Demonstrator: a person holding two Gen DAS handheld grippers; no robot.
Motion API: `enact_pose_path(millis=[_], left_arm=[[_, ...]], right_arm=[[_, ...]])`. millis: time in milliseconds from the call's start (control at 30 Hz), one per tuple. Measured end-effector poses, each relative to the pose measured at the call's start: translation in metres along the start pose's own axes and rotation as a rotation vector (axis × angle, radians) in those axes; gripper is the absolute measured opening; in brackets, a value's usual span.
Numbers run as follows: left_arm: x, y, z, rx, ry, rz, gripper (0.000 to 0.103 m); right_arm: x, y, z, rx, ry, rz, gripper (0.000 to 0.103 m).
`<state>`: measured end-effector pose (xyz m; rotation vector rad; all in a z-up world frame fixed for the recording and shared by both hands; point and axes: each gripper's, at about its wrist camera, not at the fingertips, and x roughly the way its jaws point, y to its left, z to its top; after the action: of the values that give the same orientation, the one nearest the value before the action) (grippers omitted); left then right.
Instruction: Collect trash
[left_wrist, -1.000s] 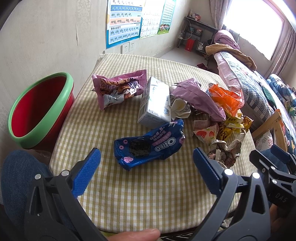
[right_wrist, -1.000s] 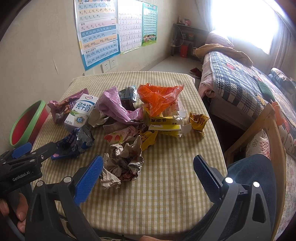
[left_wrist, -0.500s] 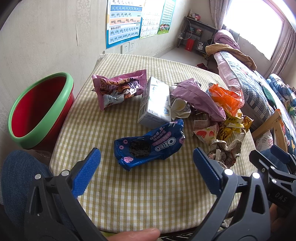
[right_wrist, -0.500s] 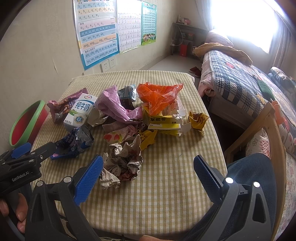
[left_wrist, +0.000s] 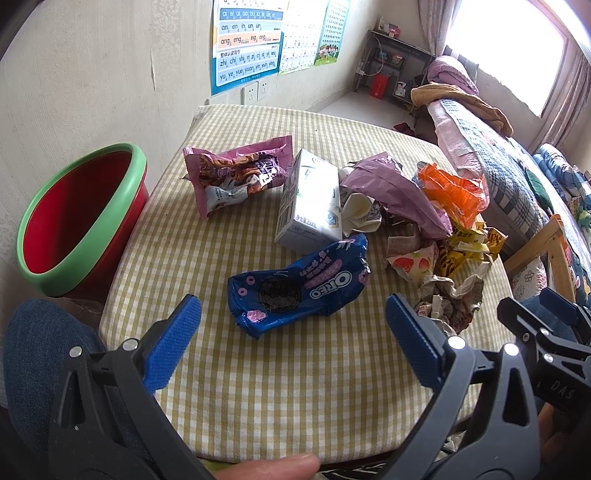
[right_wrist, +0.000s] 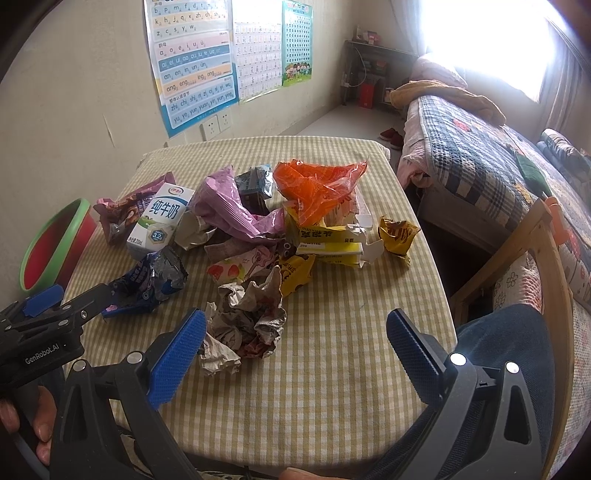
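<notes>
A checked-cloth table (left_wrist: 295, 398) stands by the wall, wrappers strewn across its middle and a red bin (left_wrist: 79, 218) just off its left edge. Both the left gripper (left_wrist: 293, 326) and right gripper (right_wrist: 295, 341) hang wide open and empty over the near edge, so collecting looks not yet begun. The likely next move is to close on the blue Oreo wrapper (left_wrist: 299, 284), nearest the left gripper, then carry it to the bin.

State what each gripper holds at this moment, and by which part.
Nothing is held. The left gripper is open, short of the blue Oreo wrapper. The right gripper is open, with the crumpled paper beside its left finger and no contact visible.
</notes>
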<state>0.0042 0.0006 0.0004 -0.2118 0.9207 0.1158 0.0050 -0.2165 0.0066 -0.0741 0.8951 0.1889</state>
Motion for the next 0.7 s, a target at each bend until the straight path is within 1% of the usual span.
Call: enact_pose_path(millis=[200, 367, 467, 533, 633, 700], left_arm=[[0.004, 0.0, -0.001, 0.002, 0.023, 0.002, 0.098], [0.013, 0.005, 0.003, -0.009, 0.064, -0.004, 0.098], [0.02, 0.005, 0.009, 0.009, 0.08, 0.009, 0.098], [0.027, 0.006, 0.011, 0.022, 0.105, 0.016, 0.098], [0.039, 0.004, 0.013, 0.052, 0.148, 0.004, 0.098], [0.043, 0.003, 0.015, 0.065, 0.158, 0.003, 0.098]], right_arm=[[0.005, -0.007, 0.002, 0.043, 0.03, 0.023, 0.094], [0.019, -0.009, 0.004, 0.052, 0.104, 0.055, 0.094], [0.026, -0.006, 0.006, 0.046, 0.131, 0.078, 0.091], [0.031, -0.003, 0.008, 0.043, 0.145, 0.09, 0.09], [0.038, -0.001, 0.011, 0.048, 0.165, 0.108, 0.088], [0.043, 0.001, 0.011, 0.05, 0.18, 0.114, 0.087]])
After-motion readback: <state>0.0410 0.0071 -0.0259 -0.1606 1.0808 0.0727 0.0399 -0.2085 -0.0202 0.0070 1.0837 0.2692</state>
